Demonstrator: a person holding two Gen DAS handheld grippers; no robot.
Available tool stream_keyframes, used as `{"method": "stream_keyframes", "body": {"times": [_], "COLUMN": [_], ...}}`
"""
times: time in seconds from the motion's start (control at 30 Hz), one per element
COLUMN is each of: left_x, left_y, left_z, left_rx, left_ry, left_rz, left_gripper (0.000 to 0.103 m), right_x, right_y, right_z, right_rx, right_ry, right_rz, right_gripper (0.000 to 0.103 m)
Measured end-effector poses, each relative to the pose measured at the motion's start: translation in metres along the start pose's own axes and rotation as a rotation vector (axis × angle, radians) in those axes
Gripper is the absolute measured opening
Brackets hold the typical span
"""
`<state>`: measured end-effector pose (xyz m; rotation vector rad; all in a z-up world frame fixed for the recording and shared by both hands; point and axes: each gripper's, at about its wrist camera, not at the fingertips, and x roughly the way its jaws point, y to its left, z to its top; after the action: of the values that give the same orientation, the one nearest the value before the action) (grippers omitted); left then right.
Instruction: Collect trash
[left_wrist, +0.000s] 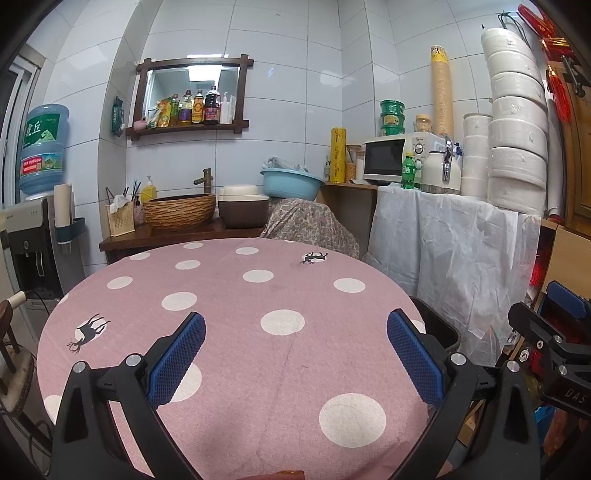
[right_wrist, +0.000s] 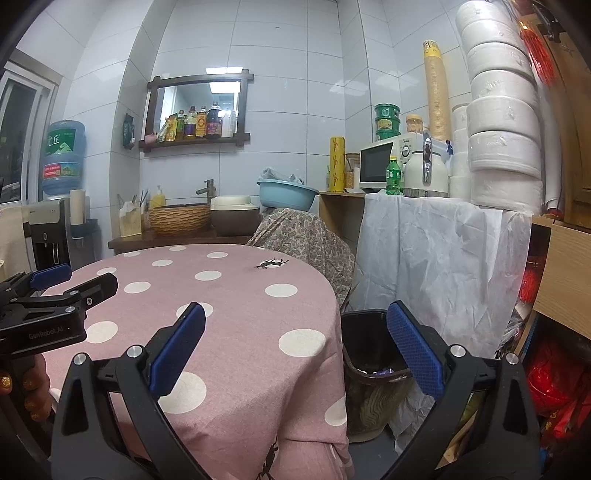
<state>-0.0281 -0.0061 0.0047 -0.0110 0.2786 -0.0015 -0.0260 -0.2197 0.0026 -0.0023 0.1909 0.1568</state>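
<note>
A round table with a pink polka-dot cloth (left_wrist: 229, 332) fills the left wrist view; no loose trash shows on it. My left gripper (left_wrist: 295, 354) is open and empty above the table's near half. My right gripper (right_wrist: 295, 350) is open and empty, over the table's right edge (right_wrist: 332, 314). A dark trash bin (right_wrist: 369, 369) stands on the floor right of the table, with some scraps inside; its rim shows in the left wrist view (left_wrist: 439, 325). The right gripper shows at the right edge of the left wrist view (left_wrist: 554, 332), the left gripper at the left of the right wrist view (right_wrist: 55, 295).
Behind the table stand a wooden counter with a woven basin (left_wrist: 179, 214), a blue bowl (left_wrist: 291, 182) and a cloth-covered chair (left_wrist: 310, 225). A white-draped shelf (left_wrist: 443, 258) carries a microwave (left_wrist: 391, 157) and stacked containers. A water dispenser (left_wrist: 33, 221) is at left.
</note>
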Motion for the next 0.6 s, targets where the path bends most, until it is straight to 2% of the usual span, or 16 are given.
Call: {"method": "stream_keyframes", "body": {"times": [0.6], "left_x": [0.0003], "left_y": [-0.0009], "left_z": [-0.0026], "left_rx": [-0.012], "left_ry": [0.015], "left_rz": [-0.018], "left_gripper": [0.098], "right_x": [0.0026], "right_y": [-0.0073], "right_z": [-0.0035], "right_rx": [0.001], "right_ry": [0.011], "right_rz": [0.005], "right_gripper": [0.097]}}
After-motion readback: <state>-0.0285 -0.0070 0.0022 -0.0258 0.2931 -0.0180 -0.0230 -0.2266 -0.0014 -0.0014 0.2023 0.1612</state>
